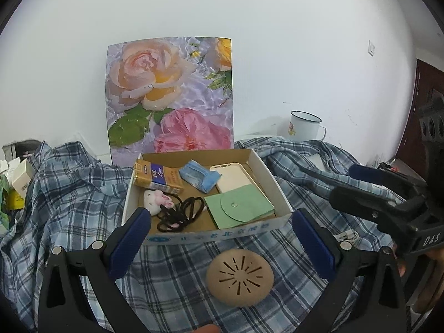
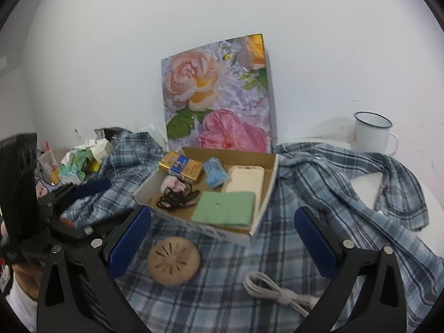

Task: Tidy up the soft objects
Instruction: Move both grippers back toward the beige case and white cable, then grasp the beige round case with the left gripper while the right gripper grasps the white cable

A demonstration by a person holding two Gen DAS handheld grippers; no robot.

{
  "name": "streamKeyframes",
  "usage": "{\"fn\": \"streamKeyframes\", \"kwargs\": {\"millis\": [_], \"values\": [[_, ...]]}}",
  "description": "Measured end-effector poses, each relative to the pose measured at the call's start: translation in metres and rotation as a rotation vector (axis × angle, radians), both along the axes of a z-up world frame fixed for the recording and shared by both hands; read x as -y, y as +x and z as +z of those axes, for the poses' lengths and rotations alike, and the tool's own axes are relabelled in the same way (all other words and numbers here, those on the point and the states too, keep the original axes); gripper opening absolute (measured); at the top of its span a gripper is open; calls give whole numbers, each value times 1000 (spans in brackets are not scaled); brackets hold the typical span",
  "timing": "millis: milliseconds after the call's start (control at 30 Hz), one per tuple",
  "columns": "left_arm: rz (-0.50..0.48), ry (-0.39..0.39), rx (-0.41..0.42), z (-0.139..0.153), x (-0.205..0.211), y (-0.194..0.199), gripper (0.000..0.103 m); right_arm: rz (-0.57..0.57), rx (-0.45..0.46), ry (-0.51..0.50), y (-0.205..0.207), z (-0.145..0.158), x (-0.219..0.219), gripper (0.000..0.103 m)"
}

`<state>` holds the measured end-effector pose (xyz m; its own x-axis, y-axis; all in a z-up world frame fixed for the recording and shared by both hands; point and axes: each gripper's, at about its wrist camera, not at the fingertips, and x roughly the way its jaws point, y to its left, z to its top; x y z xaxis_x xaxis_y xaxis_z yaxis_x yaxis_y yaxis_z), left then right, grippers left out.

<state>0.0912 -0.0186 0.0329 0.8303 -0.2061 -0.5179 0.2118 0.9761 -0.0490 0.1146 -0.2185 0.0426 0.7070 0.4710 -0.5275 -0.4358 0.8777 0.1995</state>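
- Left wrist view showed the left tongs (image 1: 220, 238) spread wide and holding nothing, with the tan slotted disc (image 1: 240, 276) lying on the plaid shirt (image 1: 69, 202) between and just below the two blue pads.
- Just ahead of those tongs sat the shallow cardboard box (image 1: 273, 183), already carrying a gold packet (image 1: 158, 177), a blue folded wipe pack (image 1: 199, 176), a cream power bank (image 1: 236, 177), a green pouch (image 1: 240, 211), a small plush toy (image 1: 156, 201) and a black coiled cord (image 1: 180, 213).
- Right wrist view showed the right tongs (image 2: 222, 234) equally wide apart and empty; the disc (image 2: 173, 260) lay below and toward their left pad, and a white coiled cable (image 2: 272, 291) lay on the shirt below, between the pads.
- Neither pair of tongs touched any object, as far as the frames showed; the right tongs appeared to the right of the left ones, well off the box.
- Judged from the layout, the step in hand was picking the next loose piece off the shirt for the box, with the disc and the white cable still outside it.
- The next move likely called for lowering one pair of tongs over the disc or cable and closing on its edges; the disc sat flat, so the pads would need to come low to the cloth without bunching it.
- An enamel mug (image 2: 371, 133) and a floral board (image 2: 216, 94) stood beyond the box, away from both tongs.
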Motion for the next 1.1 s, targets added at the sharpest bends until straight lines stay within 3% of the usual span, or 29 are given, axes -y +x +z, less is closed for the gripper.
{"fn": "streamKeyframes", "kwargs": {"millis": [200, 367, 500, 767, 967, 1100], "values": [[-17, 6, -5, -8, 3, -3, 103, -4, -28, -15, -10, -16, 16, 103], [-66, -5, -61, -22, 8, 2, 103, -11, -39, -37, -16, -28, 24, 103], [-77, 36, -89, -32, 15, 3, 103, -8, -57, -27, -13, -39, 27, 103], [-122, 67, -254, -67, 23, 21, 103, -8, -116, -12, -7, -53, 30, 103], [-133, 76, -316, -82, 25, 28, 84, -5, -155, -14, -2, -59, 29, 103], [-133, 85, -331, -86, 25, 30, 84, -2, -163, -16, -1, -59, 28, 103]]}}
